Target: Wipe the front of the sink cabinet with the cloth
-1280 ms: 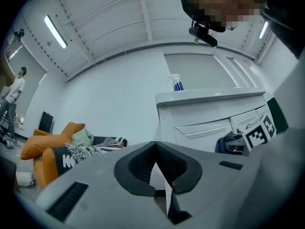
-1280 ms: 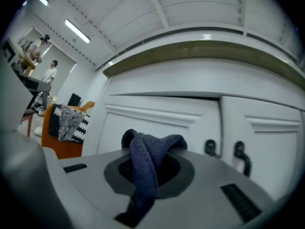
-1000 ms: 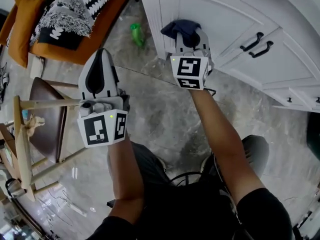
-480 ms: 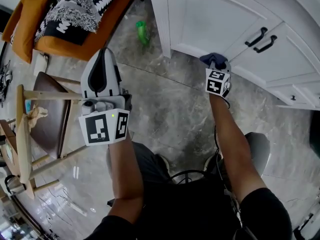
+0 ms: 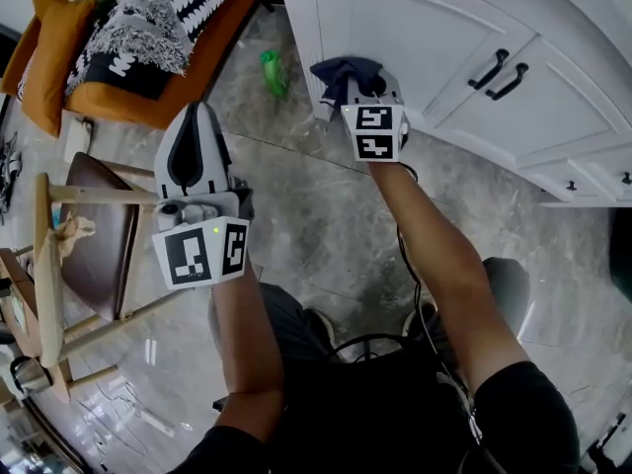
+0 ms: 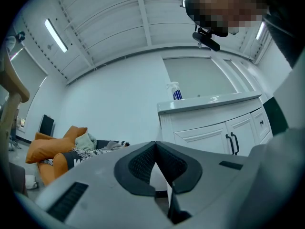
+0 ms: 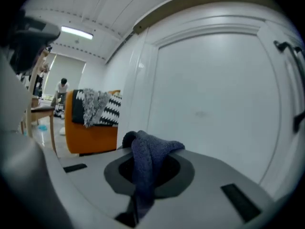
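One dark blue cloth (image 5: 345, 68), clamped by right gripper (image 5: 350, 87), swept back across white cabinet door (image 5: 415, 28); wiping continued. Left gripper (image 5: 196, 117) closed, empty.

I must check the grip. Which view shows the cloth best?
The right gripper view: the dark blue cloth sits large and central, pinched in the right tool. The head view shows only a small dark bunch at that tool's tip; the left gripper view shows none.
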`<state>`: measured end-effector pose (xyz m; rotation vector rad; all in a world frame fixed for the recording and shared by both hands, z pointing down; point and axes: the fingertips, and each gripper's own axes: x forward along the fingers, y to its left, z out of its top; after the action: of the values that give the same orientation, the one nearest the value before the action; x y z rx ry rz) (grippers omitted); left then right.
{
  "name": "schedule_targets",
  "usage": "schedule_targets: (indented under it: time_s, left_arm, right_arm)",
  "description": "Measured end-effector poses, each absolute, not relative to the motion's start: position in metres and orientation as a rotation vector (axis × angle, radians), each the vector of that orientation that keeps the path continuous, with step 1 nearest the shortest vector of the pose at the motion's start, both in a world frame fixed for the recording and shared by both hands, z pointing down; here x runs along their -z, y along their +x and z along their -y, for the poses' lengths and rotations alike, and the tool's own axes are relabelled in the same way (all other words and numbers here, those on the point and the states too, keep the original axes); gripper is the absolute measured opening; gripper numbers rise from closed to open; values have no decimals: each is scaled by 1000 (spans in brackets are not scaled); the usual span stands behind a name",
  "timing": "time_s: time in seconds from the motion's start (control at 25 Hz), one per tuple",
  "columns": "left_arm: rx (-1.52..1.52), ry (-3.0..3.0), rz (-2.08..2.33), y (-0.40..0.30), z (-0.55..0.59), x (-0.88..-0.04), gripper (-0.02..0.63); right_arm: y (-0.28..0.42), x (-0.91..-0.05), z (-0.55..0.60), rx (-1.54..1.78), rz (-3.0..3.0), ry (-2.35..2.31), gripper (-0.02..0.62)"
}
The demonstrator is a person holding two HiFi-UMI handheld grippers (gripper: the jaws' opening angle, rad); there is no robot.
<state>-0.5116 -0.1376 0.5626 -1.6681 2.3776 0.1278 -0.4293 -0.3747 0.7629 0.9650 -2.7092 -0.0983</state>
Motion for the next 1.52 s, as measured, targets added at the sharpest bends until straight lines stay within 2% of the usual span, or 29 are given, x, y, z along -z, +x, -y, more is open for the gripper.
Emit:
schedule_targets:
  time_s: [0.32, 0.52, 0.72, 0.92, 1.12, 1.52]
  left_arm:
    - [-177, -1674, -2376, -510, 150, -563, 3]
    - [-169, -1695, -2363, -505, 162, -566, 4]
    - [-153, -1718, -2355, -502, 168, -569, 5]
    - [-136, -1742, -2341, -498, 173, -572, 5]
    - [-114, -1755, -2334, -495, 179, -576, 3]
    - [-76, -1792, -2319, -486, 191, -585, 5]
  right_arm:
    - [-335, -623, 400, 208, 2859, 1227, 21]
    - [-300, -571, 413, 280, 2882, 1320, 21]
    - [-298, -565, 405, 293, 2896, 1268, 21]
    - [-314, -548, 329, 416, 3023, 906, 21]
    - [-311, -551, 254, 386, 3132, 553, 20]
    - [-311, -615, 195, 350, 3064, 318, 15]
